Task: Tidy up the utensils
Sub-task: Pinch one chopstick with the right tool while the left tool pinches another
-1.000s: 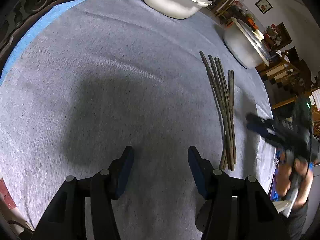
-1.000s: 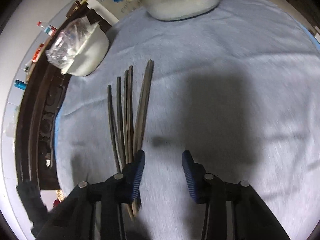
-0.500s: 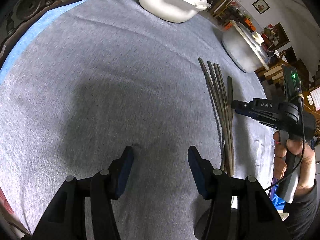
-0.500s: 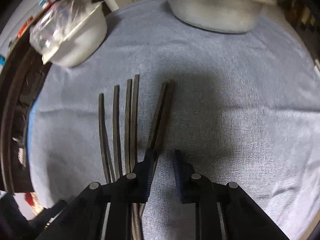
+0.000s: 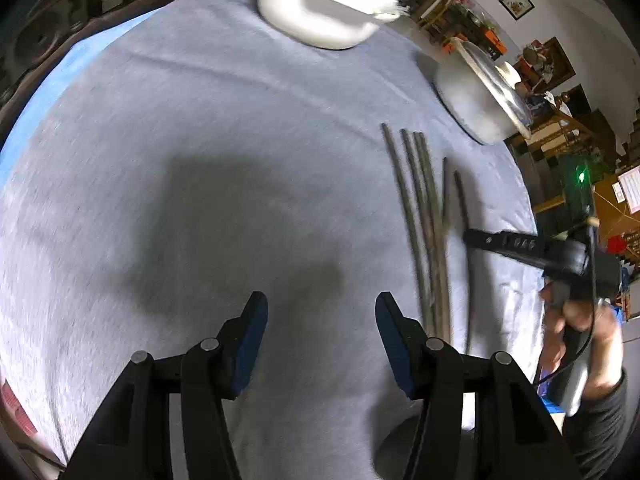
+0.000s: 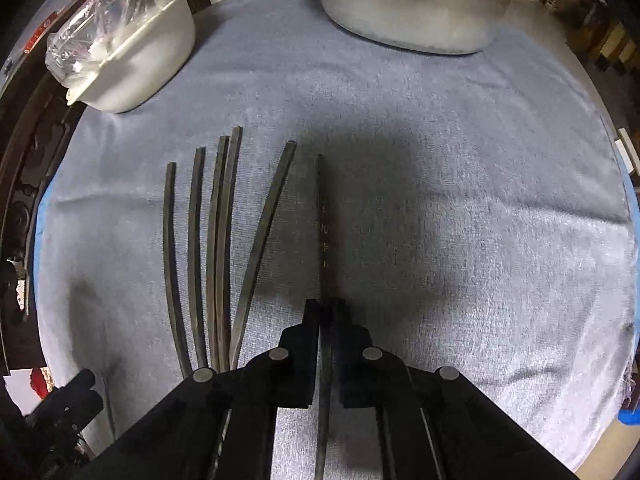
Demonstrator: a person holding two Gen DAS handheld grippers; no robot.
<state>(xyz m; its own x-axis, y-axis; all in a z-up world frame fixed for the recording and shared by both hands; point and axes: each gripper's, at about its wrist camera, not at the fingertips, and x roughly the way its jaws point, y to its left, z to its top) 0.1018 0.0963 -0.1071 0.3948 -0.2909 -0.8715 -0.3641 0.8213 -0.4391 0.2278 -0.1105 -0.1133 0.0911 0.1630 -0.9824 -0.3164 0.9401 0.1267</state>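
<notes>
Several dark chopsticks [image 6: 218, 240] lie fanned on the grey cloth; they also show in the left wrist view [image 5: 428, 232]. My right gripper [image 6: 329, 308] is shut on one dark chopstick [image 6: 322, 216], held apart to the right of the rest, pointing away. In the left wrist view the right gripper [image 5: 472, 238] shows at the right with that chopstick [image 5: 460, 196]. My left gripper [image 5: 318, 312] is open and empty above bare cloth, left of the chopsticks.
A white bowl [image 6: 136, 64] with a clear plastic bag stands at the back left; it shows in the left wrist view [image 5: 320, 20] too. A metal basin [image 6: 412, 12] stands at the back. The grey cloth [image 6: 460, 208] covers a round table.
My right gripper has closed on one chopstick and pulled it to the right, away from the bunch. My left gripper has stayed open and nearly still.
</notes>
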